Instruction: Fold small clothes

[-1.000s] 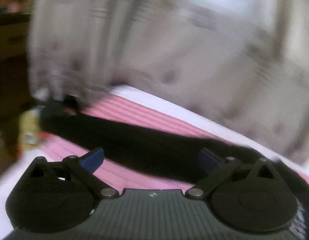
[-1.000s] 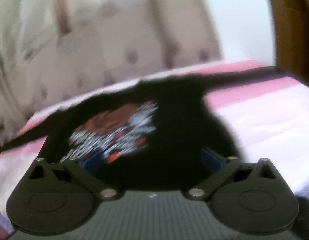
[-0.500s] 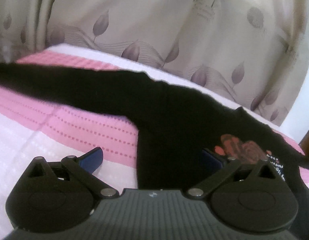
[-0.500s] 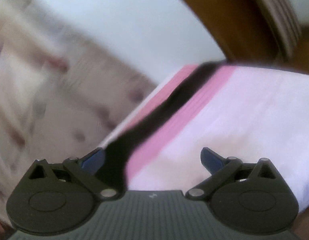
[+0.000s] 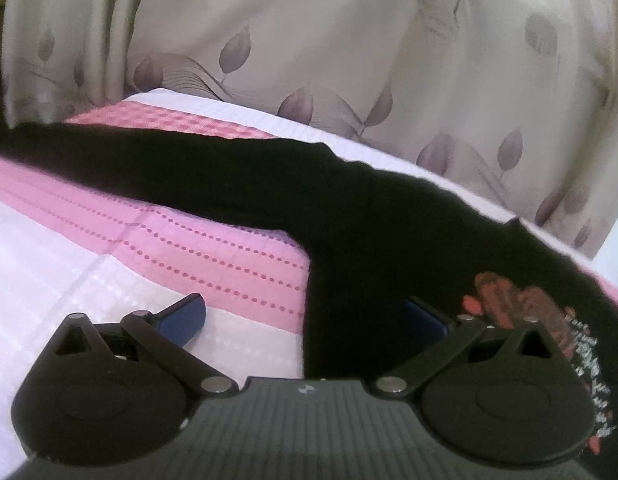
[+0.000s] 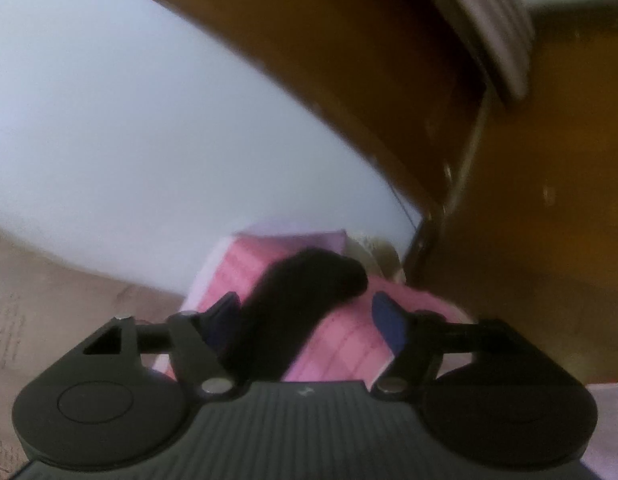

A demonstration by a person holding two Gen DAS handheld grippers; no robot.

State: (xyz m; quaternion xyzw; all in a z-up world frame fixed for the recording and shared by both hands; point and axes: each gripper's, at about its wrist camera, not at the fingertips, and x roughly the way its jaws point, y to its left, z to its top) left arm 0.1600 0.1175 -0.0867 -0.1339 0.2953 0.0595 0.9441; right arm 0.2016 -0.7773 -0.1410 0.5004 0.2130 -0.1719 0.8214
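A black long-sleeved shirt (image 5: 349, 216) with a red and white print lies flat on a pink and white bed cover (image 5: 213, 248). Its left sleeve stretches away to the left. My left gripper (image 5: 305, 316) is open and hovers over the shirt's left side edge, below the armpit, holding nothing. In the right wrist view, the end of the other black sleeve (image 6: 309, 280) lies on the pink cover (image 6: 349, 340). My right gripper (image 6: 309, 320) is open around that sleeve, with the cuff just beyond the fingertips.
A beige curtain with leaf print (image 5: 349, 60) hangs behind the bed's far edge. A brown wooden headboard or cabinet (image 6: 509, 160) and a white wall (image 6: 129, 140) stand beyond the bed's corner on the right.
The left gripper has swung right from the sleeve to the shirt's body and then settled a little closer. The right gripper has swung right from the print along the sleeve to its end.
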